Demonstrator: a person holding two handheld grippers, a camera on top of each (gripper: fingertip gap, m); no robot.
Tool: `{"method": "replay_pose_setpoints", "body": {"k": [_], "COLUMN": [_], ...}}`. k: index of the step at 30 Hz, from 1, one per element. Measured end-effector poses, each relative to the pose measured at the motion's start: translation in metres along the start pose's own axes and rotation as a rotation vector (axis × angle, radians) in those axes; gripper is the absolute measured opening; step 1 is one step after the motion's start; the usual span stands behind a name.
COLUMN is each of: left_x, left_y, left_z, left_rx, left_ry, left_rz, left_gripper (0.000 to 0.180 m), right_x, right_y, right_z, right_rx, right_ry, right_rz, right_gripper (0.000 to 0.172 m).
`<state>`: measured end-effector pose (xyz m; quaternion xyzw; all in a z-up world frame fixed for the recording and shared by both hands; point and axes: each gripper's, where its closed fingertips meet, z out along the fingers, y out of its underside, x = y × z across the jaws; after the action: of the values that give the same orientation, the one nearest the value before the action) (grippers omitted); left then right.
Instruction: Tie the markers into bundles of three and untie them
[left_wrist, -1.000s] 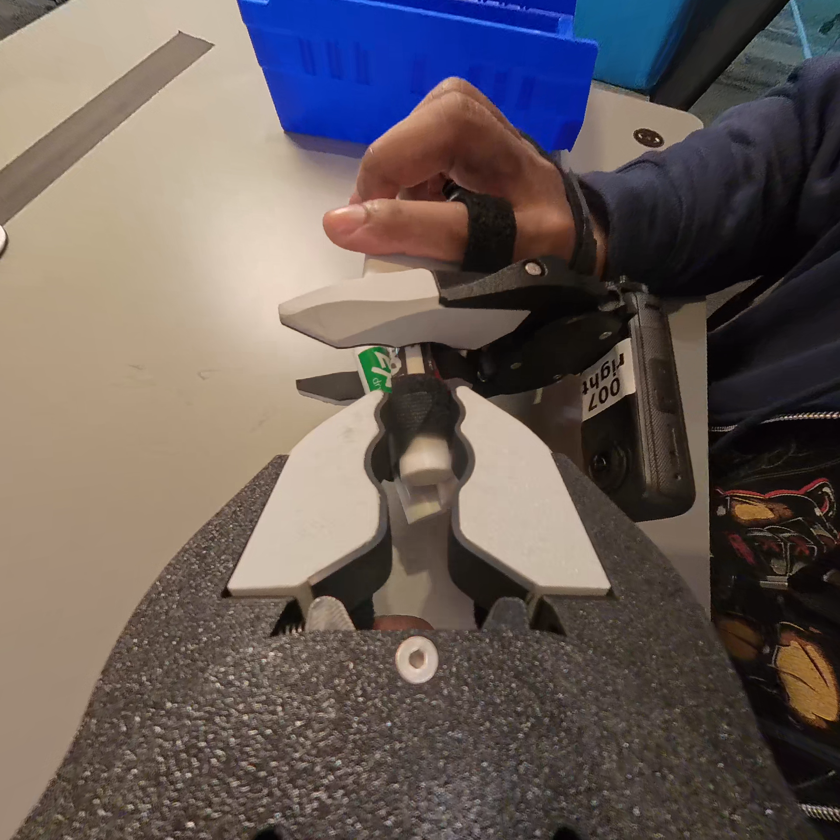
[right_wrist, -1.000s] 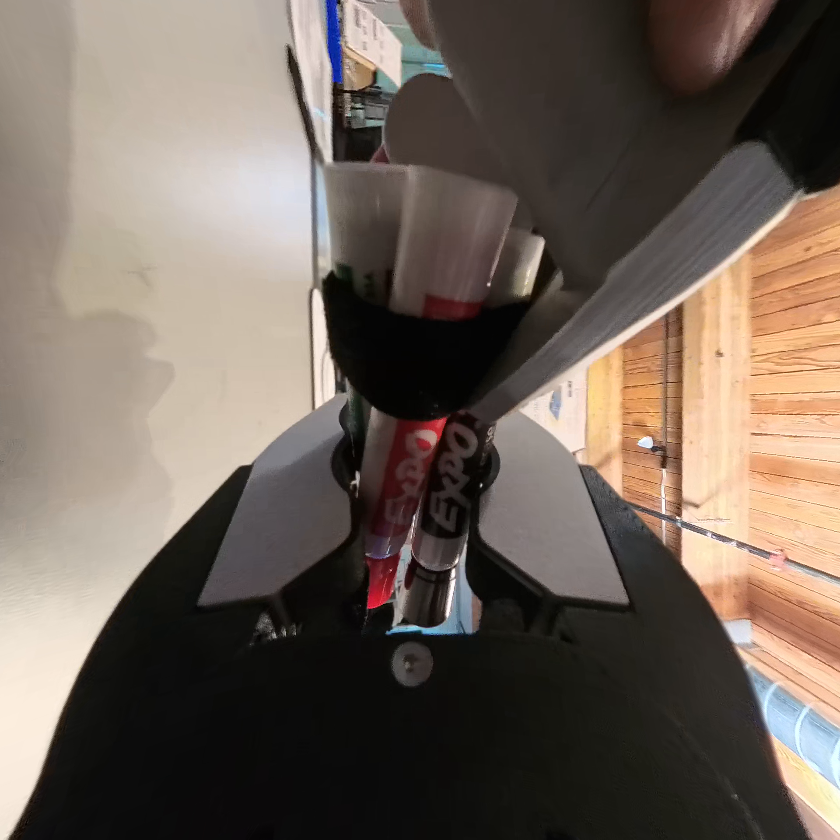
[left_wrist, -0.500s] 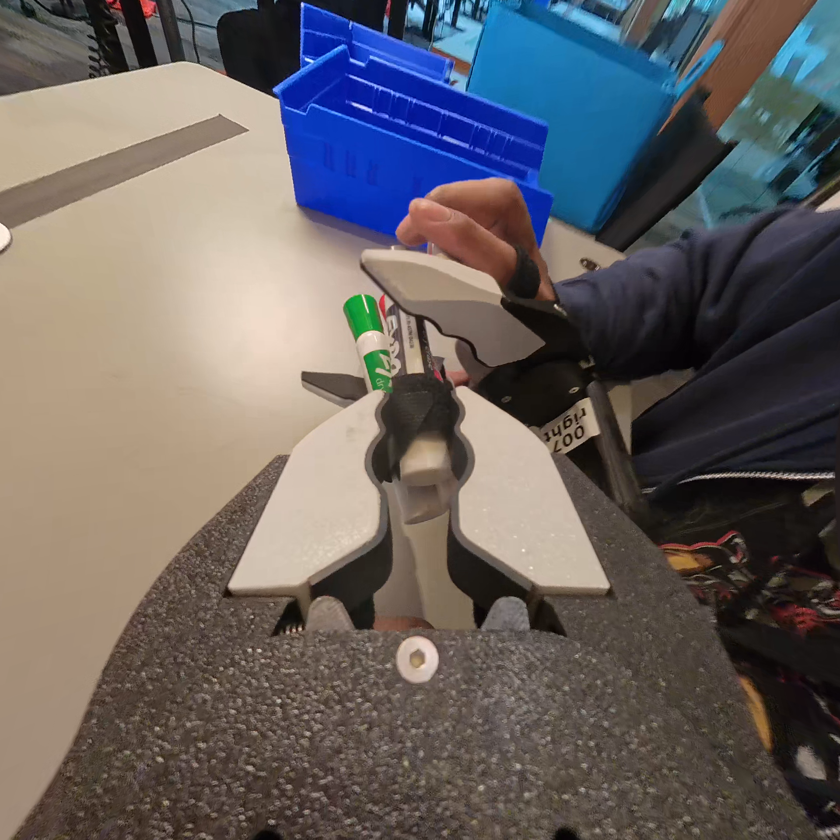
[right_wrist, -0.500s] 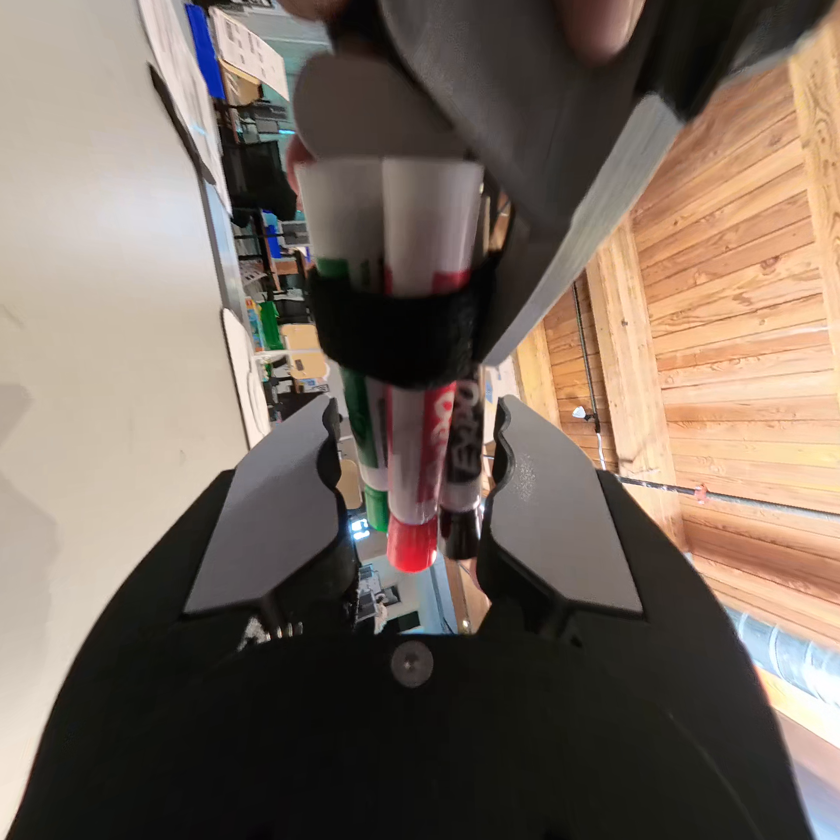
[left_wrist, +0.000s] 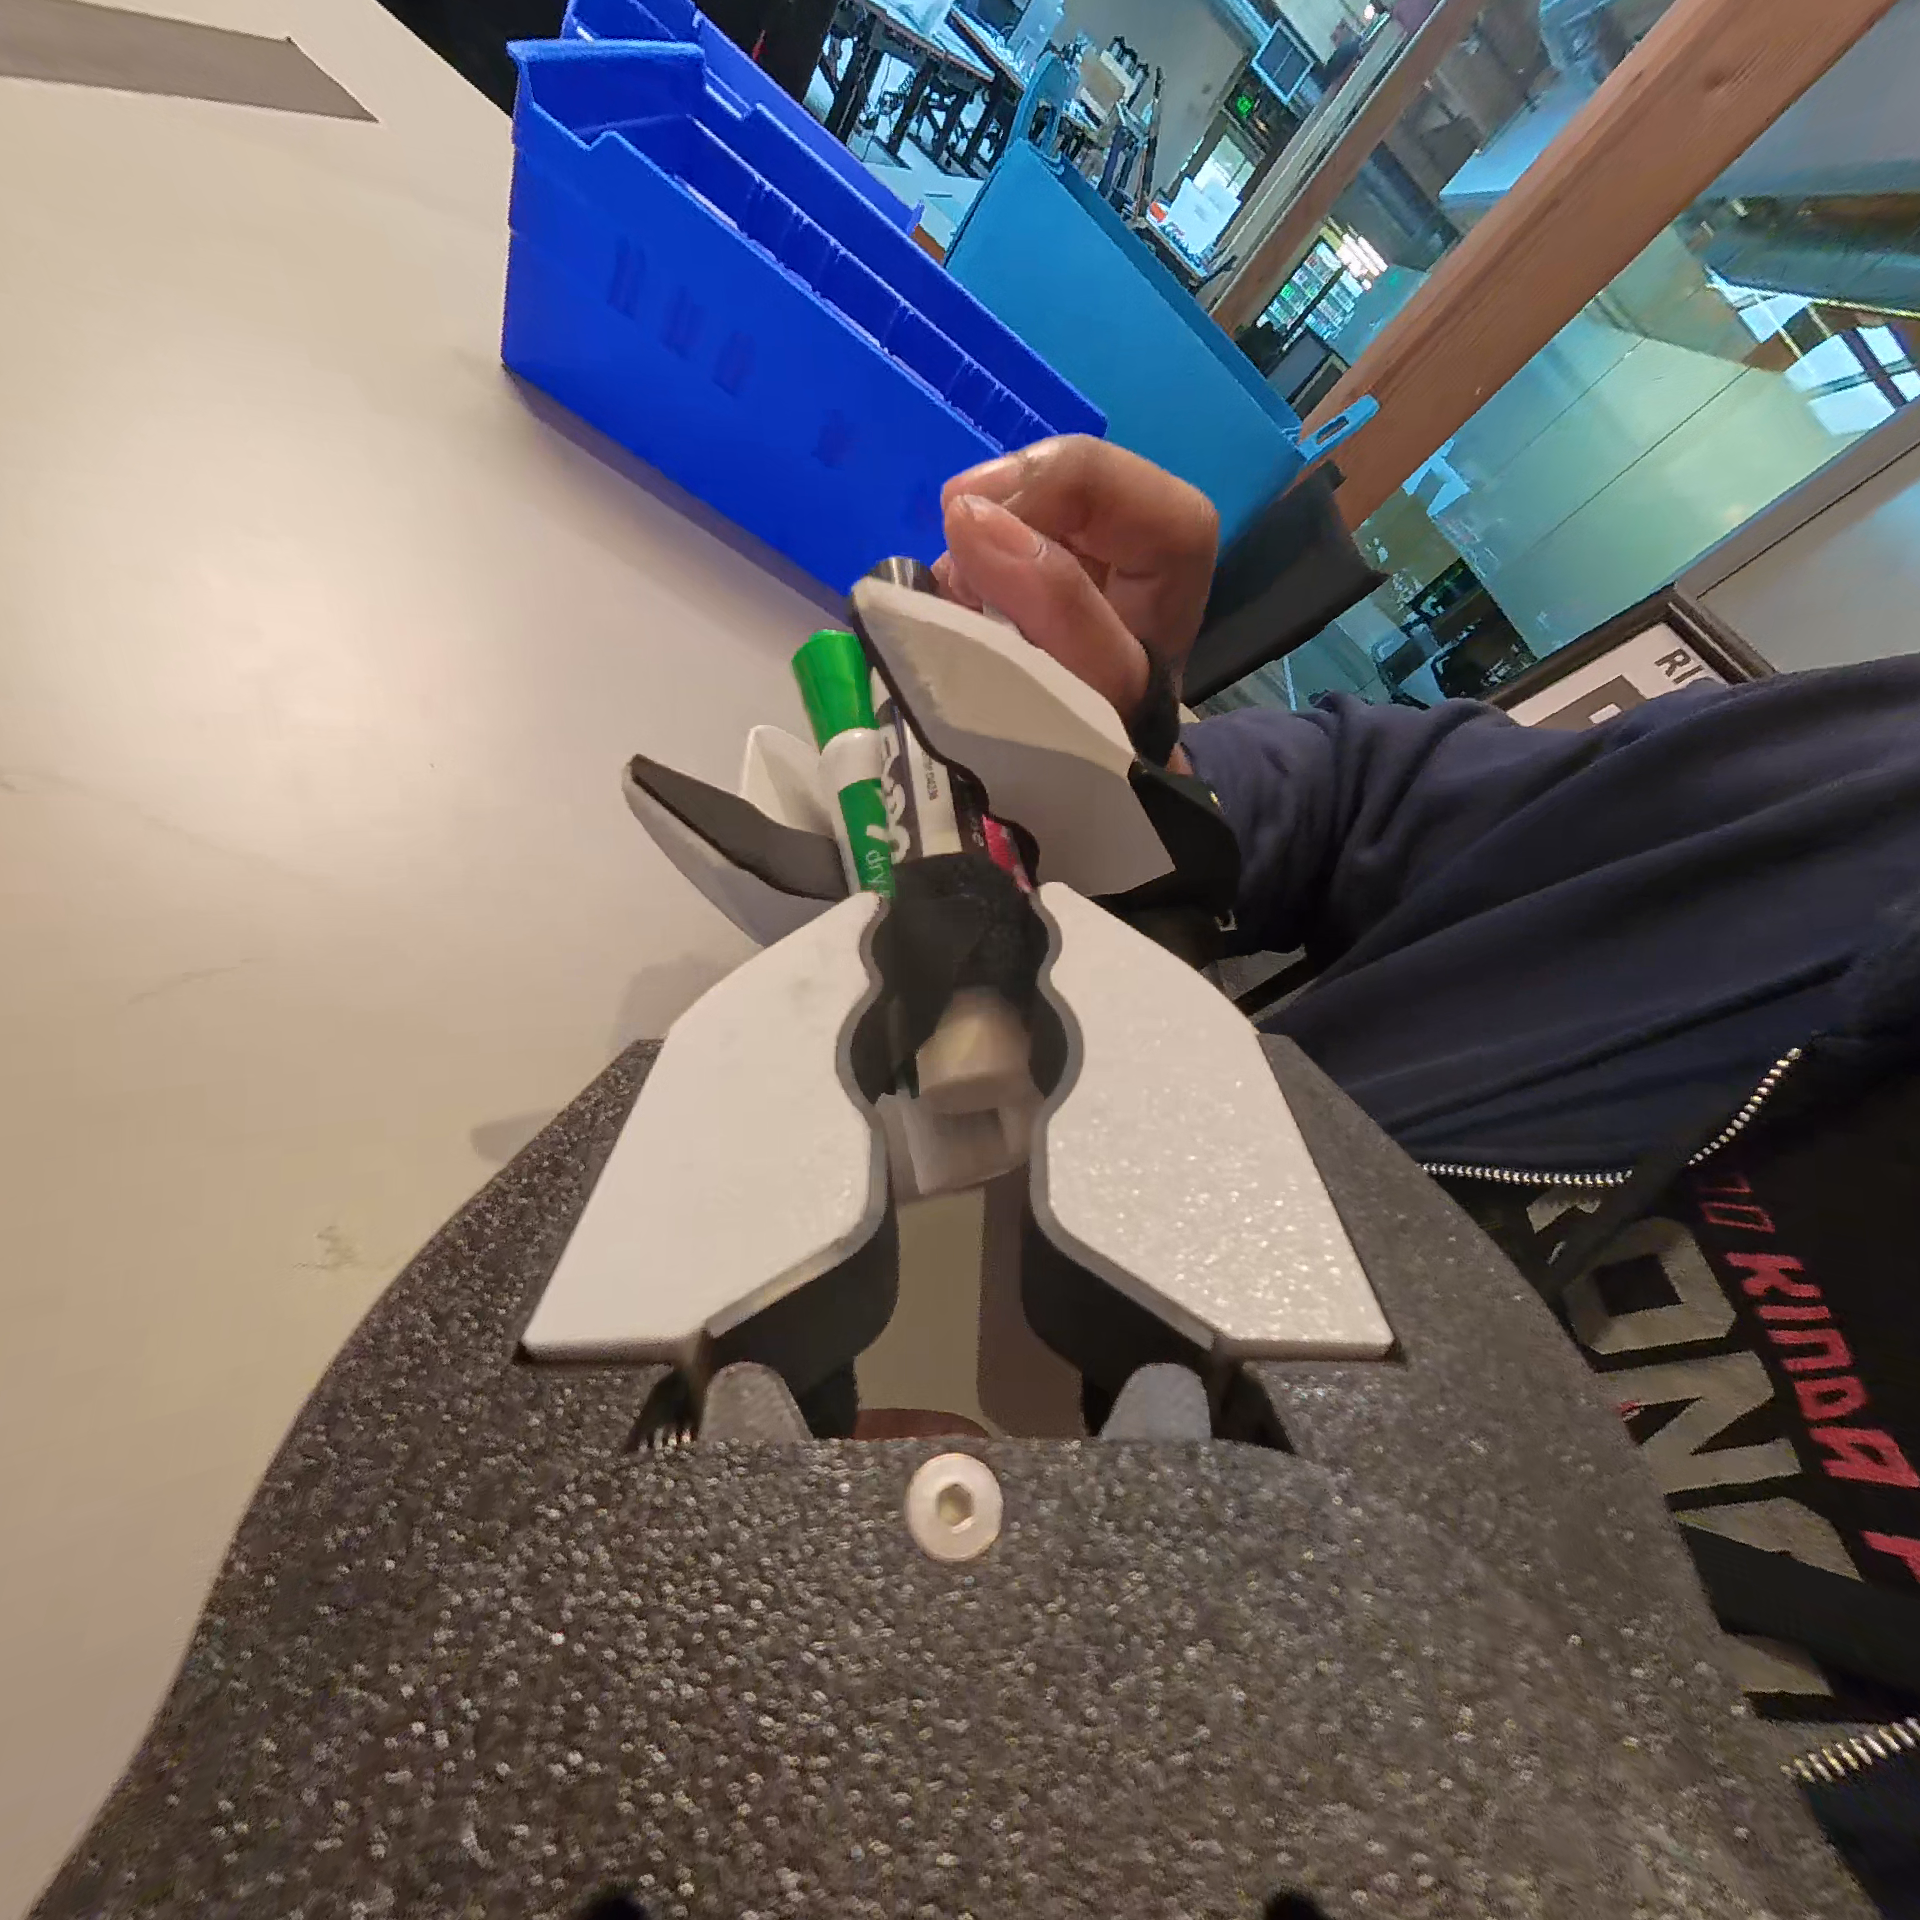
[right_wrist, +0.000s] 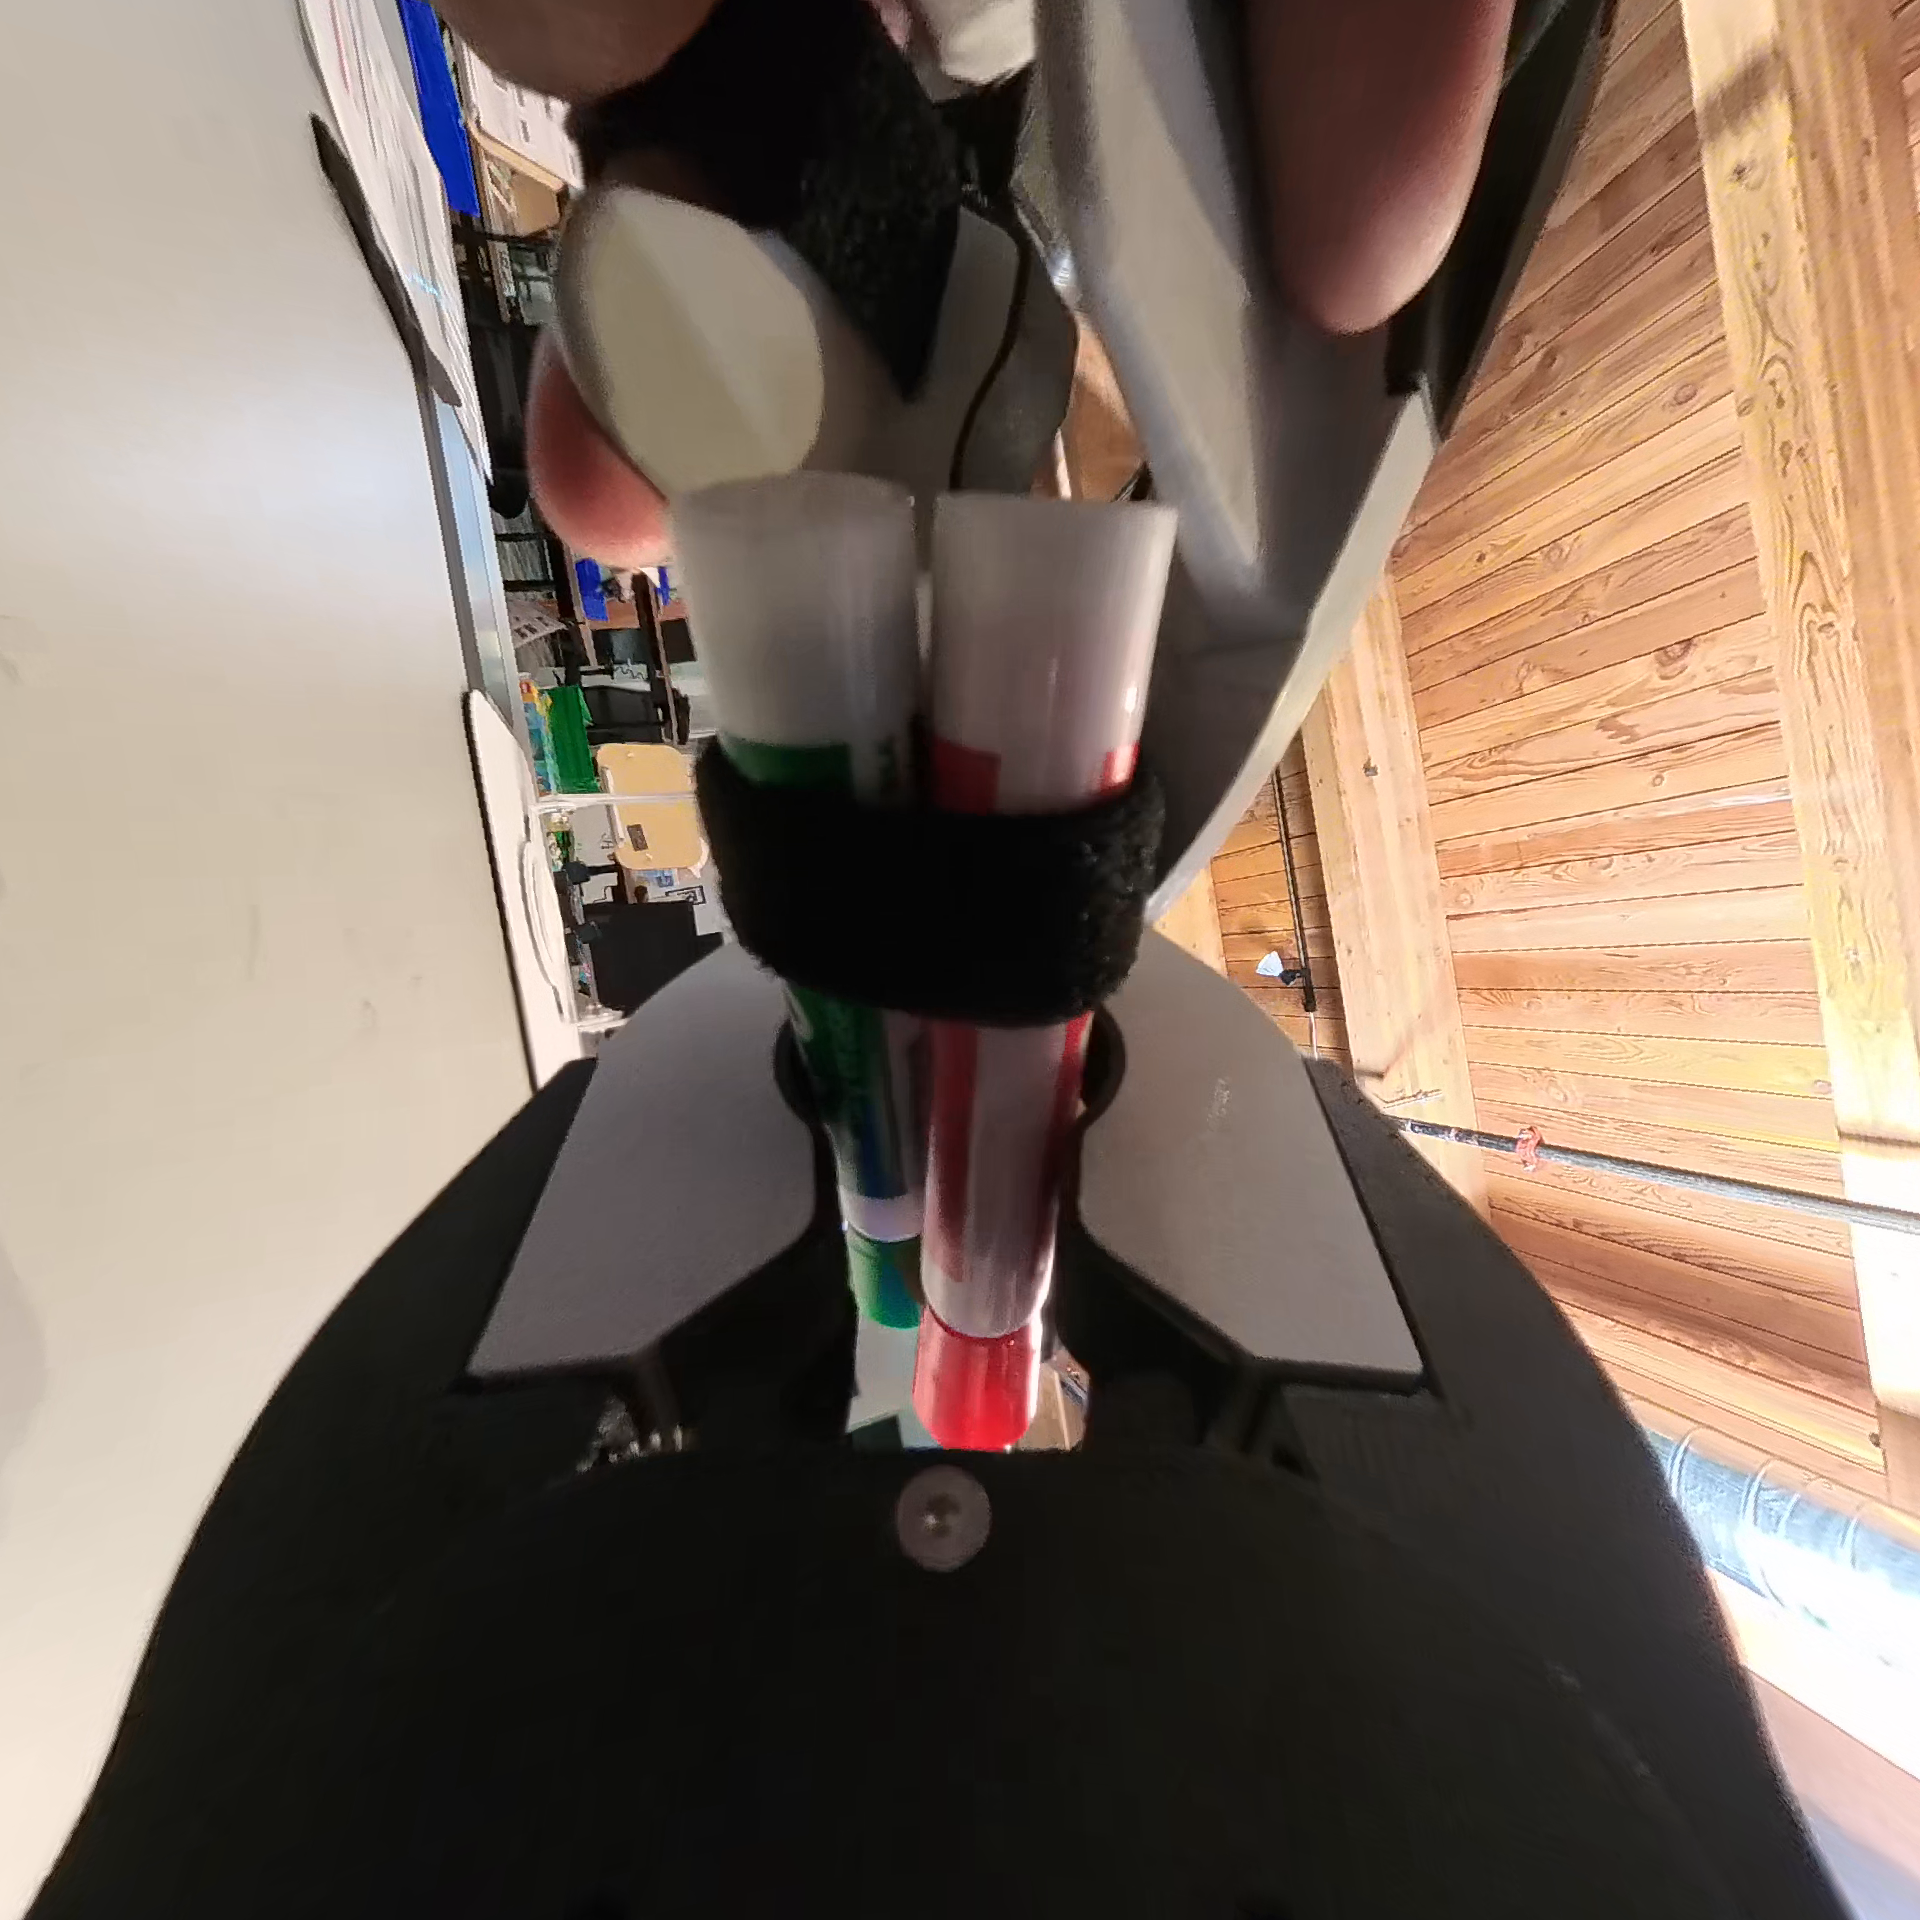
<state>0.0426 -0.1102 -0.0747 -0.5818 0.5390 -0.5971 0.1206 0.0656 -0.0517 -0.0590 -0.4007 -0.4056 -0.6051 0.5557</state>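
Left tool (left_wrist: 956, 997) clamped on black strap (left_wrist: 951, 935) binding markers (left_wrist: 883, 800), bundle held above surface (left_wrist: 260, 623). Right tool (right_wrist: 951, 1132) closed around marker barrels (right_wrist: 977, 1143) just beyond strap; pad contact looked firm. Risk, as judgement: tools pulling in opposite directions could slide strap off ends, or one marker could slip free and drop. Past bundle, blue bin (left_wrist: 748, 343) stood on surface; contents hidden.

The left gripper (left_wrist: 956, 940) is clamped on the strapped end of a marker bundle (left_wrist: 883, 810). The right gripper (right_wrist: 951, 1049), hand (left_wrist: 1070, 551) on top, closes around the bundle's other end.
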Motion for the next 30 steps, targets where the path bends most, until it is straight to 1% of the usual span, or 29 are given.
{"method": "replay_pose_setpoints", "body": {"k": [8, 14, 15, 17, 19, 22, 25, 30], "left_x": [-0.002, -0.002, -0.002, -0.004, -0.004, -0.004, -0.004, -0.004], "left_y": [0.006, 0.007, 0.007, 0.008, 0.008, 0.01, 0.011, 0.014], "left_z": [0.003, 0.001, 0.0, -0.002, -0.003, -0.003, -0.003, -0.005], "left_rx": [-0.08, -0.149, -0.16, -0.175, -0.181, -0.188, -0.197, -0.25], "left_ry": [-0.038, -0.075, -0.077, -0.085, -0.077, -0.069, -0.059, -0.107], "left_rz": [0.023, 0.006, 0.0, -0.01, -0.019, -0.022, -0.014, 0.087], "left_gripper": [0.023, 0.029, 0.029, 0.031, 0.03, 0.027, 0.025, 0.022], "right_x": [-0.004, -0.006, -0.004, -0.003, -0.003, -0.003, -0.002, -0.007], "right_y": [-0.003, -0.006, -0.007, -0.007, -0.008, -0.01, -0.013, -0.01], "right_z": [-0.004, -0.006, -0.007, -0.008, -0.008, -0.01, -0.011, -0.009], "right_rx": [0.019, 0.036, 0.04, 0.043, 0.048, 0.058, 0.064, 0.048], "right_ry": [-0.011, -0.006, -0.006, -0.006, -0.006, -0.005, 0.005, -0.028], "right_rz": [-0.026, -0.044, -0.046, -0.041, -0.042, -0.041, -0.039, -0.037], "right_gripper": [0.042, 0.038, 0.037, 0.026, 0.025, 0.026, 0.031, 0.044]}}
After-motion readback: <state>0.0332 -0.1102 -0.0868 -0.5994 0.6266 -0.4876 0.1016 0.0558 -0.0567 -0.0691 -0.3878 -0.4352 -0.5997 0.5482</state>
